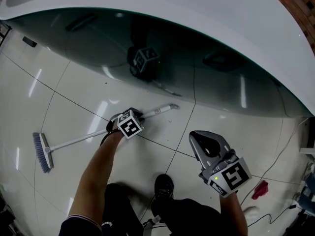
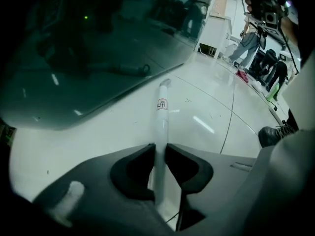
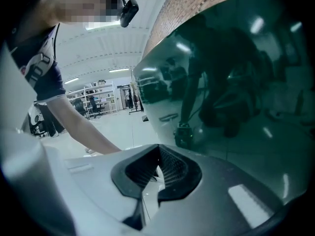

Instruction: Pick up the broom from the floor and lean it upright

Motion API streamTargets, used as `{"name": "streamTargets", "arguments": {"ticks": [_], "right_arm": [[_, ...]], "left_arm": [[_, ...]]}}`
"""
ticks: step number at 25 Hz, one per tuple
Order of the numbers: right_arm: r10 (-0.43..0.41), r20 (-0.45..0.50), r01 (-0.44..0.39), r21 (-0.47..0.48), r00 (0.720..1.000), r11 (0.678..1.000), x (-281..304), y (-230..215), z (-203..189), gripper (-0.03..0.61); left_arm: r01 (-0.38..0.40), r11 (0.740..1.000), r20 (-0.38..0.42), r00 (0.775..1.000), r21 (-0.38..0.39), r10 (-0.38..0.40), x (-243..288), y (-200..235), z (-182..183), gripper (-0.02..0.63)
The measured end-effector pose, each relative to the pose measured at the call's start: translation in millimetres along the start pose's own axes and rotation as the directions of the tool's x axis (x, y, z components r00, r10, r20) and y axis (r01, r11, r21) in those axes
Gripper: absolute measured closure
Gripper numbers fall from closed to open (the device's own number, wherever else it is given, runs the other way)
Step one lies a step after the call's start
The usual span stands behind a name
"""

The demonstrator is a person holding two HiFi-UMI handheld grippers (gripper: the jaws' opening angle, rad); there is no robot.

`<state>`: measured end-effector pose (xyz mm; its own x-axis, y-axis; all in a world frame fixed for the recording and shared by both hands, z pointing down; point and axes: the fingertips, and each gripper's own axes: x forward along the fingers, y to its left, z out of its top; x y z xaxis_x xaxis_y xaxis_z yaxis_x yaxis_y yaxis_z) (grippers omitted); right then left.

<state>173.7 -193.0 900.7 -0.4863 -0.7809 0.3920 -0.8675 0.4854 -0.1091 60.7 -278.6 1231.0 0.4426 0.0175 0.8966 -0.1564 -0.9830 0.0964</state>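
While the broom (image 1: 74,141) lies flat on the tiled floor (image 1: 74,92) in the head view, its bristle head (image 1: 42,151) out at nine o'clock of the left gripper (image 1: 118,125) and its far end toward two, the lift should pivot on the bristles and swing that end toward the dark curved panel (image 1: 197,58) at twelve. In the left gripper view the jaws clasp the white handle (image 2: 161,114) only at their tips, which looks like a shallow hold worth seating deeper before raising. In the right gripper view the right gripper (image 3: 156,167) has its jaws drawn together on nothing, free to steady the handle.
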Motion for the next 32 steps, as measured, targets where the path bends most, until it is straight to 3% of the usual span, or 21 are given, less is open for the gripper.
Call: {"name": "streamTargets", "arguments": {"ticks": [4,10,15,19,25,32], "right_arm": [[0.004,0.015,-0.004,-0.018,1.000,1.000,-2,5,15,0.575],[0.021,0.072,-0.017,-0.061,0.997,0.998,-11,23,53,0.575],[0.030,0.163,-0.018,-0.072,0.986,0.997,-32,46,118,0.575],[0.037,0.181,-0.020,-0.092,0.983,0.996,-49,72,173,0.575],[0.051,0.196,-0.034,-0.091,0.979,0.995,-83,94,263,0.575],[0.066,0.192,-0.057,-0.056,0.979,0.997,-112,104,360,0.575]], "left_arm": [[0.020,1.000,0.035,0.999,0.013,-0.021,-21,-9,9,0.525],[0.003,0.998,0.168,0.986,0.057,-0.013,-93,-31,41,0.525],[-0.036,0.998,0.298,0.954,0.051,0.019,-186,-43,69,0.525],[-0.048,0.998,0.357,0.933,0.038,0.032,-258,-59,83,0.523],[-0.067,0.998,0.411,0.909,-0.012,0.066,-356,-82,112,0.520],[-0.108,0.984,0.452,0.877,-0.144,0.162,-474,-89,152,0.515]]}}
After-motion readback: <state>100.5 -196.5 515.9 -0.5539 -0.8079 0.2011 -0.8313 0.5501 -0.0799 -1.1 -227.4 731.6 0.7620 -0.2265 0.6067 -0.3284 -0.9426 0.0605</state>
